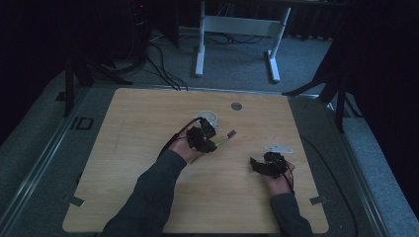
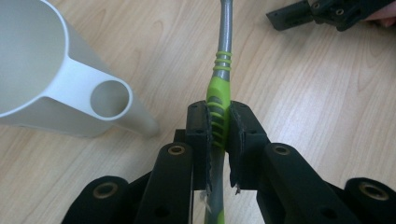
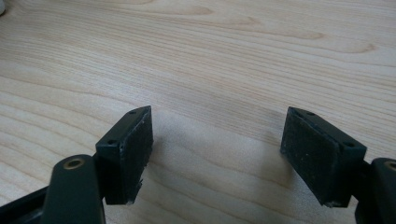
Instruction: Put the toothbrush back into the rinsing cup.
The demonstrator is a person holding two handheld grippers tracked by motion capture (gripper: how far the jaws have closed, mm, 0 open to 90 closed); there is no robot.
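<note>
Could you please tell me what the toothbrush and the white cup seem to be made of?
Toothbrush: likely plastic, with a smooth grey neck and a ribbed green grip that looks rubbery. White cup: probably matte moulded plastic, judging by its thin even wall and one-piece ring handle.

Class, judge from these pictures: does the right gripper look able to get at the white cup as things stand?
Probably not directly. The right gripper, jaws open and holding nothing, sits apart from the white cup, and the left gripper with its toothbrush lies between them. It would have to go around them.
</note>
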